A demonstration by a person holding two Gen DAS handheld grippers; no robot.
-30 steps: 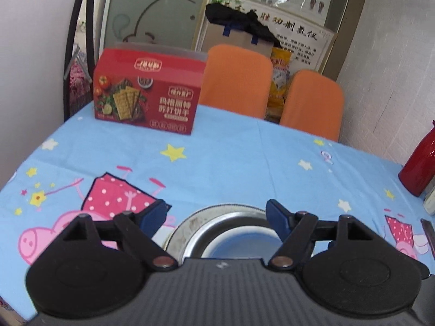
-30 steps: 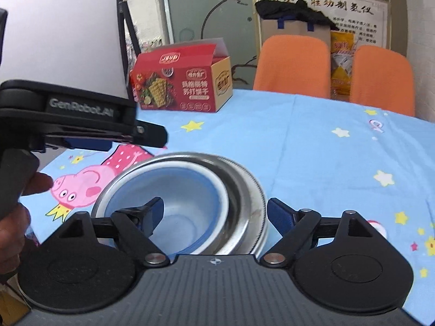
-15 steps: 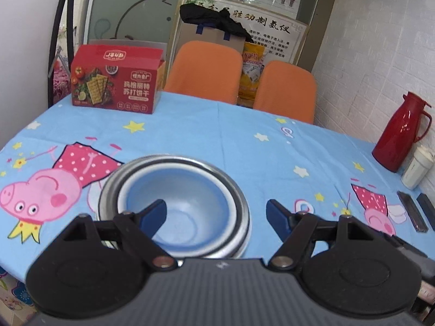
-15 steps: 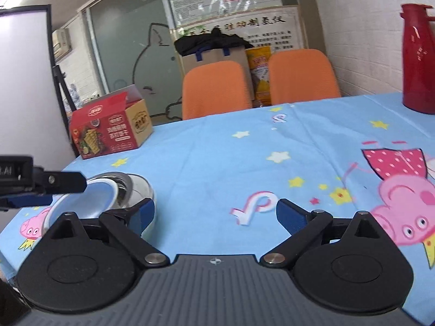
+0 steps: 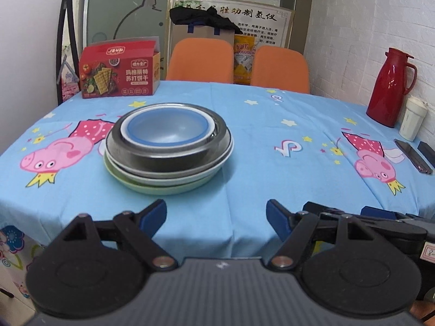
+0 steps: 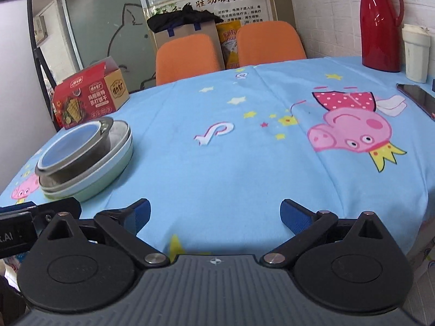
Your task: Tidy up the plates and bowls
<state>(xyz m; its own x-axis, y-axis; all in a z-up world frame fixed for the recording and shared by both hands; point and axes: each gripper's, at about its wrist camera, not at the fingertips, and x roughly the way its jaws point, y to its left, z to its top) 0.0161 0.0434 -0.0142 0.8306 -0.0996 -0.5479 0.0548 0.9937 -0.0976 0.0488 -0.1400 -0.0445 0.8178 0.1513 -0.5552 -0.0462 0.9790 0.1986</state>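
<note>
A stack of dishes stands on the blue cartoon tablecloth: a blue-rimmed bowl [image 5: 165, 127] inside a steel bowl [image 5: 168, 157], on a white plate and a pale green plate [image 5: 163, 187]. The stack also shows at the left of the right wrist view [image 6: 84, 157]. My left gripper [image 5: 216, 217] is open and empty, held back at the table's near edge, apart from the stack. My right gripper [image 6: 214, 217] is open and empty, at the near edge to the right of the stack.
A red cracker box [image 5: 117, 73] stands at the far left. A red thermos [image 5: 388, 87] and a white cup [image 5: 413, 119] stand at the far right, with a phone [image 5: 413, 154] near them. Two orange chairs [image 5: 201, 59] stand behind the table.
Both grippers have pulled back from the stack towards the table's near edge. The stack, close under the left fingers before, now stands well ahead. Both stayed open.
</note>
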